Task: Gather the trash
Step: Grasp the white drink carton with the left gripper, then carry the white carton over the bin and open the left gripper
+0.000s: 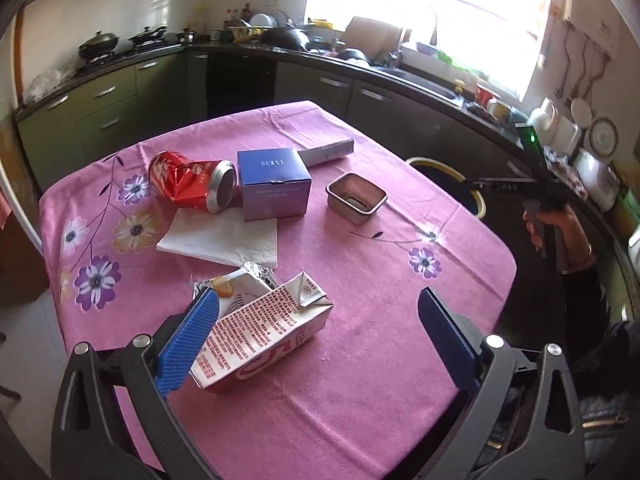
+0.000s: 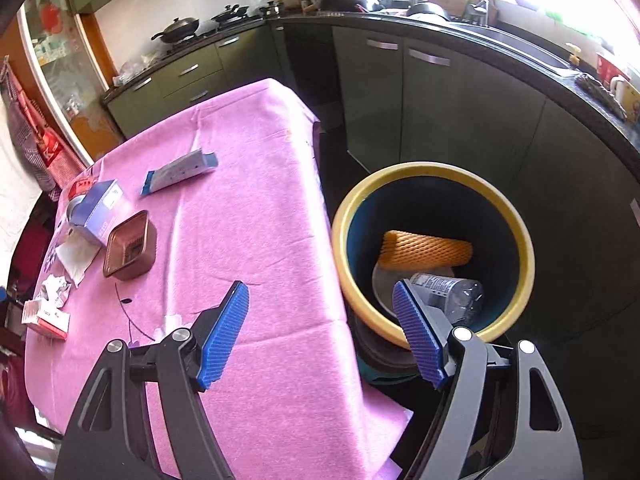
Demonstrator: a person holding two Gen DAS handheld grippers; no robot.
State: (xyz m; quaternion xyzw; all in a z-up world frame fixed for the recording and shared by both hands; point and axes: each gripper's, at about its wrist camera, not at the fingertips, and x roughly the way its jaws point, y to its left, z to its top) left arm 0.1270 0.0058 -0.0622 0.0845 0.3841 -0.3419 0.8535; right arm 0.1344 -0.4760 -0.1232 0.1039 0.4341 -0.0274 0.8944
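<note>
A white and red drink carton (image 1: pixel 260 332) lies on its side on the pink tablecloth (image 1: pixel 380 300). My left gripper (image 1: pixel 319 296) is open around it; the left pad (image 1: pixel 188 344) is against the carton and the right pad stands well clear. Behind it lie a crumpled foil wrapper (image 1: pixel 256 272), a white napkin (image 1: pixel 220 236), a crushed red can (image 1: pixel 188 182) and a blue box (image 1: pixel 274 184). My right gripper (image 2: pixel 320 286) hangs open and empty over the table's edge beside a yellow-rimmed bin (image 2: pixel 400 176). Inside the bin are an orange foam net (image 2: pixel 424 254) and a clear plastic bottle (image 2: pixel 452 292).
A small brown tray (image 1: pixel 356 196) and a long grey-blue box (image 1: pixel 330 152) lie farther back on the table. A hand (image 1: pixel 560 220) holds the other gripper's handle off the table's right side. Dark green kitchen cabinets (image 2: pixel 440 100) curve close behind the bin.
</note>
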